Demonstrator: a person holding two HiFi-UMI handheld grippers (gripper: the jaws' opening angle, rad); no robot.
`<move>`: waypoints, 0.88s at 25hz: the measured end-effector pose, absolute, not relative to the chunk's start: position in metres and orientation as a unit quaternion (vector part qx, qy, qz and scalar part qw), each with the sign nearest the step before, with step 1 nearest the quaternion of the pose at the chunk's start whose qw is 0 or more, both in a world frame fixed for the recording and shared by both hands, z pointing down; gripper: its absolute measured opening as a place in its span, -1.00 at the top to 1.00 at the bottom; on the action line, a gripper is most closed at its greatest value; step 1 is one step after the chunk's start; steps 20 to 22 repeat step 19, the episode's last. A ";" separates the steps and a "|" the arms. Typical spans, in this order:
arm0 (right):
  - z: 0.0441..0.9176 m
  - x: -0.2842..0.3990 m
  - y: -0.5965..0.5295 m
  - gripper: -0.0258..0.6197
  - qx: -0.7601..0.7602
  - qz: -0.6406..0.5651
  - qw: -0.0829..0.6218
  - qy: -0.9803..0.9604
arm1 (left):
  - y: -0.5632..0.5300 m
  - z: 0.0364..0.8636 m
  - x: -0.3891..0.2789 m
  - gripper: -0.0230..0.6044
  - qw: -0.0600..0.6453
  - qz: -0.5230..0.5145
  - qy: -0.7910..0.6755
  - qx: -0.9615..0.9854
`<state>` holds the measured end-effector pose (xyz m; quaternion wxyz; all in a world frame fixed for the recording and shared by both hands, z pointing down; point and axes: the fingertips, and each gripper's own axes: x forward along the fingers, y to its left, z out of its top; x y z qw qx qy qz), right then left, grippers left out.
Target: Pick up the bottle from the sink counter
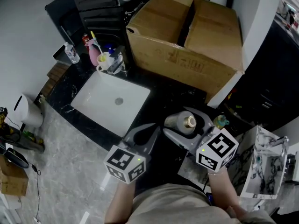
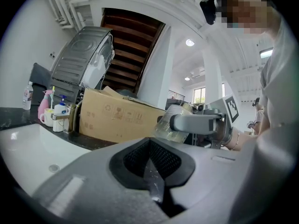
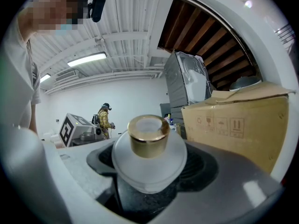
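A frosted bottle (image 1: 183, 122) with a gold neck ring (image 3: 148, 134) is held off the counter by my right gripper (image 1: 184, 133), whose jaws are shut round its body. The bottle (image 3: 149, 160) fills the middle of the right gripper view, its mouth pointing up. In the left gripper view the bottle (image 2: 169, 124) shows side-on in the right gripper (image 2: 194, 124). My left gripper (image 1: 144, 135) hangs beside it over the black counter (image 1: 161, 88), jaws closed with nothing between them (image 2: 150, 171).
A white sink (image 1: 110, 101) is set in the counter at left. Behind it stand a pink spray bottle (image 1: 93, 50), a white soap pump (image 1: 111, 59) and a small clear bottle (image 1: 71, 53). A large cardboard box (image 1: 187, 41) fills the counter's back right.
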<state>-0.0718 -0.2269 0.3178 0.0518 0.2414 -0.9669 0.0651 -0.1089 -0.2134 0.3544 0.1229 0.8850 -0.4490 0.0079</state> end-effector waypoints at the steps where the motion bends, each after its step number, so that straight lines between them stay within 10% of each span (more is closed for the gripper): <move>1: 0.317 -0.071 -0.227 -0.12 0.241 0.067 0.050 -0.967 | -0.213 0.355 -0.109 0.90 0.123 0.010 -0.449 0.885; 22: 0.329 -0.072 -0.238 -0.12 0.244 0.082 0.062 -0.964 | -0.216 0.369 -0.110 0.90 0.148 0.013 -0.434 0.889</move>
